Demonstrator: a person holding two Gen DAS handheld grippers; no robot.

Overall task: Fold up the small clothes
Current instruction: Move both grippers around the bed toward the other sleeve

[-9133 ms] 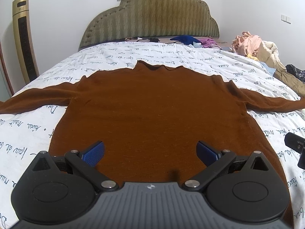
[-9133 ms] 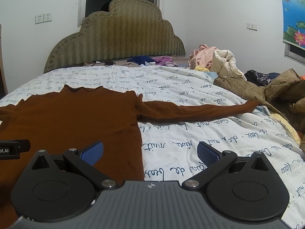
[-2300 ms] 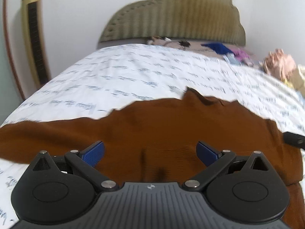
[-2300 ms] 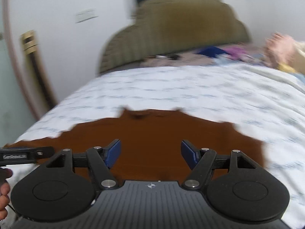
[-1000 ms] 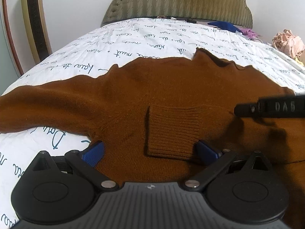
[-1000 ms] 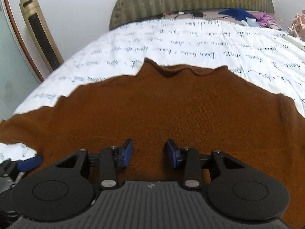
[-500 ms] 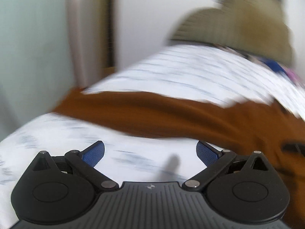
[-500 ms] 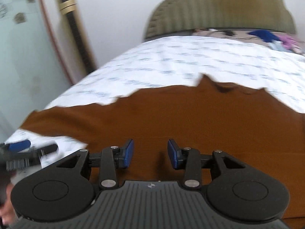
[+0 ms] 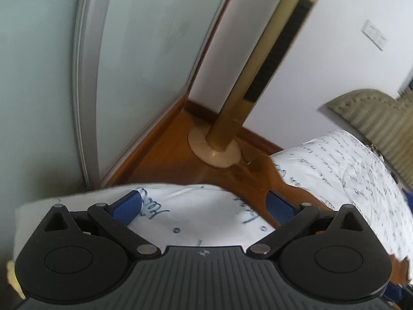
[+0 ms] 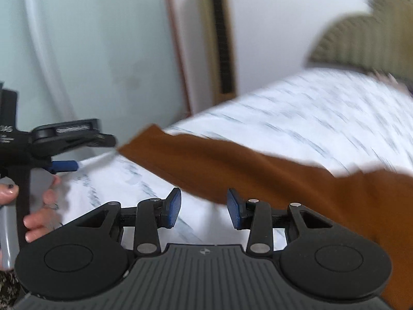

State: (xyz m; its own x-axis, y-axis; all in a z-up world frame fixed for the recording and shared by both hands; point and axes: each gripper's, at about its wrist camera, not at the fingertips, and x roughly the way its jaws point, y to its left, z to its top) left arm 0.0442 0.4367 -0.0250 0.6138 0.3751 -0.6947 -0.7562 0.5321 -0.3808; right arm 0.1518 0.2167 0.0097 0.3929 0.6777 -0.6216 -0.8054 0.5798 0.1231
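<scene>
A brown sweater lies on the white printed bedsheet. Its left sleeve [image 10: 232,165] stretches toward the bed's left edge, and the cuff end also shows in the left wrist view [image 9: 260,180]. My left gripper [image 9: 204,204] is open and empty above the bed's left corner, with the cuff just beyond its right finger. It also shows at the left of the right wrist view [image 10: 72,152]. My right gripper [image 10: 204,211] is partly open and empty, hovering just in front of the sleeve.
A tall gold tower fan [image 9: 258,77] stands on the wooden floor [image 9: 165,155] beside the bed. A frosted glass door [image 9: 51,77] is at left. The padded headboard [image 9: 382,118] is at far right.
Both grippers have swung left from the sweater's body to its left sleeve and the bed's edge. The right gripper has opened slightly. The right sleeve was folded onto the body earlier.
</scene>
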